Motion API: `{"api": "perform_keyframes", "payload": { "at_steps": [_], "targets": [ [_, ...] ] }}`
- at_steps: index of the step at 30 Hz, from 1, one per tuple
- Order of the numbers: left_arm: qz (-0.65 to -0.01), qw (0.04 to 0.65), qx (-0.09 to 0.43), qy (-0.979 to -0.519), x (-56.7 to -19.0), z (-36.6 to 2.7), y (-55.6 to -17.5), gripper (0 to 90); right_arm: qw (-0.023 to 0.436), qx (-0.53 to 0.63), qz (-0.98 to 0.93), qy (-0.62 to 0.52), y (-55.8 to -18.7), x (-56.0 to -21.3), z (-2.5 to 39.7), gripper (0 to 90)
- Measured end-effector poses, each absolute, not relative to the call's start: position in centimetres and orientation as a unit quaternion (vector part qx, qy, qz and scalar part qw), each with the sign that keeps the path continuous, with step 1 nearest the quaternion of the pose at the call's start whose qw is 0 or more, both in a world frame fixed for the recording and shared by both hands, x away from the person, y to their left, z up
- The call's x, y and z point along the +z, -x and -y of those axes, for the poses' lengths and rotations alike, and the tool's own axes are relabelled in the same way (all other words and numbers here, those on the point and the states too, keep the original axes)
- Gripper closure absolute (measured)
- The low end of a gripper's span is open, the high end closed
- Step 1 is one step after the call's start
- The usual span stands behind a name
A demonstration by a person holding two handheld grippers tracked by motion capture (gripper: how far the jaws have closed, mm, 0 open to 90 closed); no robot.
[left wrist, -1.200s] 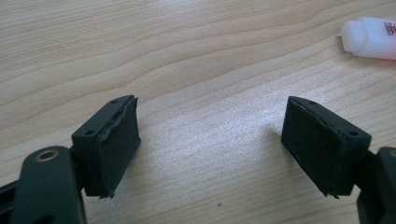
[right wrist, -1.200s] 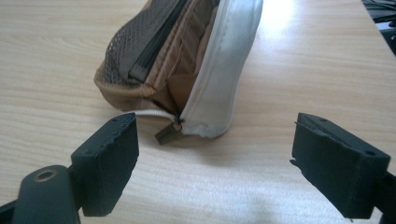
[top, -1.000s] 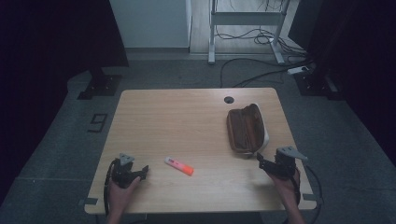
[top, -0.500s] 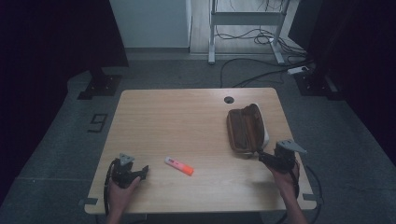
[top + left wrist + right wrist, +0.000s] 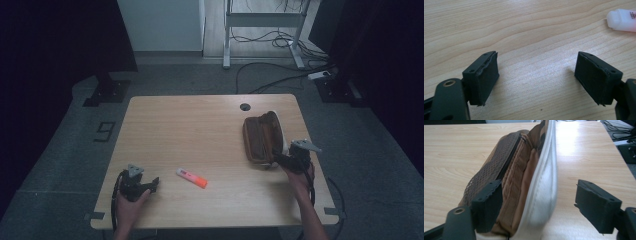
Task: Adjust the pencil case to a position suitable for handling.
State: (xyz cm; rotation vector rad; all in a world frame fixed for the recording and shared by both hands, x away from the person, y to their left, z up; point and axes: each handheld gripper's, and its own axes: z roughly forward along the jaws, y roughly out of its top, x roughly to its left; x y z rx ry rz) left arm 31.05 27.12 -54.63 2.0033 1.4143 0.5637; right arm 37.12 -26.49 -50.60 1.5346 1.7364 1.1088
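I see the tabletop (image 5: 200, 125) mostly bare, with a small round hole (image 5: 245, 106) at about 1 o'clock from its centre, near the far edge. On the floor beyond it, at 12 to 2 o'clock, cables (image 5: 280, 75) trail past a metal frame (image 5: 260, 20) and a white power strip (image 5: 320, 75); none of that reaches the work surface.

The brown pouch (image 5: 261, 137) lies at 3 o'clock from the tabletop's centre, its long axis running from near to far, tilted slightly right at the far end. In the right gripper view its mesh side (image 5: 491, 167) faces left and a white padded edge (image 5: 544, 182) stands up on the right, the opening gaping upward.

My right tongs (image 5: 281, 159) sit at the pouch's near end, jaws apart, the pouch's near end between them; the left jaw lies against the mesh, the right jaw stands clear.

A pink and orange marker (image 5: 192, 178) lies at 6 o'clock, orange end pointing to 4 o'clock.

My left tongs (image 5: 150, 183) rest at 7 o'clock, jaws wide apart over bare wood, aimed toward the marker, with nothing between.
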Motion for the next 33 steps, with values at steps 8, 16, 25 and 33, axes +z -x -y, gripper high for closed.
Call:
{"api": "perform_keyframes", "payload": {
  "at_steps": [8, 16, 25, 33],
  "targets": [
    [-0.535, 0.308, 0.213, -0.758, -54.6, -27.1, -31.1, 19.1, 0.271, 0.406, -0.656, -0.576, -38.6, -51.8, 26.5, 33.5],
    [-0.535, 0.308, 0.213, -0.757, -54.6, -27.1, -31.1, 19.1, 0.252, 0.414, -0.655, -0.58, -39.4, -52.7, 26.4, 56.9],
    [-0.535, 0.308, 0.213, -0.758, -54.6, -27.1, -31.1, 18.7, 0.238, 0.417, -0.639, -0.601, -39.7, -52.9, 27.6, 75.9],
    [-0.535, 0.308, 0.213, -0.758, -54.6, -27.1, -31.1, 18.7, 0.242, 0.419, -0.634, -0.604, -39.6, -52.7, 28.1, 81.8]
  ]
}}
